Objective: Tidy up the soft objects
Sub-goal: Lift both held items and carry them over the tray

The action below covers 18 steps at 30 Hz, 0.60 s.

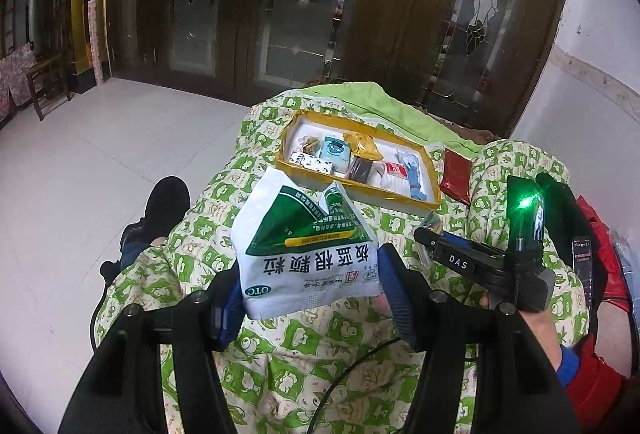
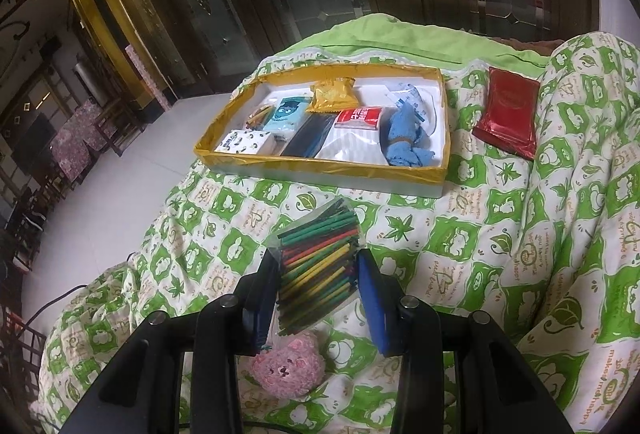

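My left gripper (image 1: 310, 298) is shut on a white and green medicine sachet (image 1: 304, 250) and holds it above the green patterned quilt (image 1: 288, 354), short of the yellow-rimmed white tray (image 1: 304, 172). My right gripper (image 2: 318, 292) is shut on a clear packet of coloured sticks (image 2: 316, 266), just above the quilt (image 2: 460, 234). The tray (image 2: 320, 170) lies ahead of it and holds several small packets and a blue cloth (image 2: 406, 142). A pink plush toy (image 2: 288, 368) lies under the right gripper. The right gripper also shows in the left wrist view (image 1: 424, 234).
A red foil packet (image 2: 506, 112) lies on the quilt to the right of the tray; it also shows in the left wrist view (image 1: 456, 174). Dark wooden glass doors (image 1: 280, 2) stand behind. White tiled floor (image 1: 100, 154) and a black shoe (image 1: 164, 206) are at left.
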### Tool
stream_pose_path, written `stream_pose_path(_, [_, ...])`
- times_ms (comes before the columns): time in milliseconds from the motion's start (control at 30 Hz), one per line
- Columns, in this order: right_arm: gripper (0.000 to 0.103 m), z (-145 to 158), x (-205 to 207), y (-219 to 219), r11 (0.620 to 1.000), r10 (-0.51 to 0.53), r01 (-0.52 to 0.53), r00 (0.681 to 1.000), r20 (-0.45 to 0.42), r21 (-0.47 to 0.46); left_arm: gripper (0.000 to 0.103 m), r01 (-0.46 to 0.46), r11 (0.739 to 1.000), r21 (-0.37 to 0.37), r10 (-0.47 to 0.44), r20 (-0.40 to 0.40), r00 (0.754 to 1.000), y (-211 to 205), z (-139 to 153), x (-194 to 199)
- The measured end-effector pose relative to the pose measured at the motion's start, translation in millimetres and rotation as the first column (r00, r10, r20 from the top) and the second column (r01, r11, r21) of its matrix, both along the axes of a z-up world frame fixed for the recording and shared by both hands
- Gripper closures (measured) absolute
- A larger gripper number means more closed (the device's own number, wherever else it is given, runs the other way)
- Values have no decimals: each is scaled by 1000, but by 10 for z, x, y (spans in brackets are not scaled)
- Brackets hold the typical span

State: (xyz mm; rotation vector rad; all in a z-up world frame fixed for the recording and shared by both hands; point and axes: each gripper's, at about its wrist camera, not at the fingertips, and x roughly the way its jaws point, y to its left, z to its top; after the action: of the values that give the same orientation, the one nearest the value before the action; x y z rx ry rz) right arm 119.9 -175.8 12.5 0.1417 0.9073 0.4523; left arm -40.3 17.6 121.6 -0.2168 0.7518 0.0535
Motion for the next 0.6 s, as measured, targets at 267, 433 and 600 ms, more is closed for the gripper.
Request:
stream_pose_path(267, [61, 23, -13, -4, 1000, 3, -3, 1000, 3, 16, 43, 6, 1000, -5, -6, -20, 1000, 0, -91, 68])
stream_pose_path(433, [61, 44, -14, -16, 1000, -1, 0, 1000, 9, 26, 43, 6, 1000, -4, -6, -22, 1000, 9, -107, 83])
stream_pose_path(600, [61, 58, -18, -27, 999, 0, -1, 1000, 12, 37, 43, 4, 1000, -7, -4, -24, 1000, 20, -129, 97])
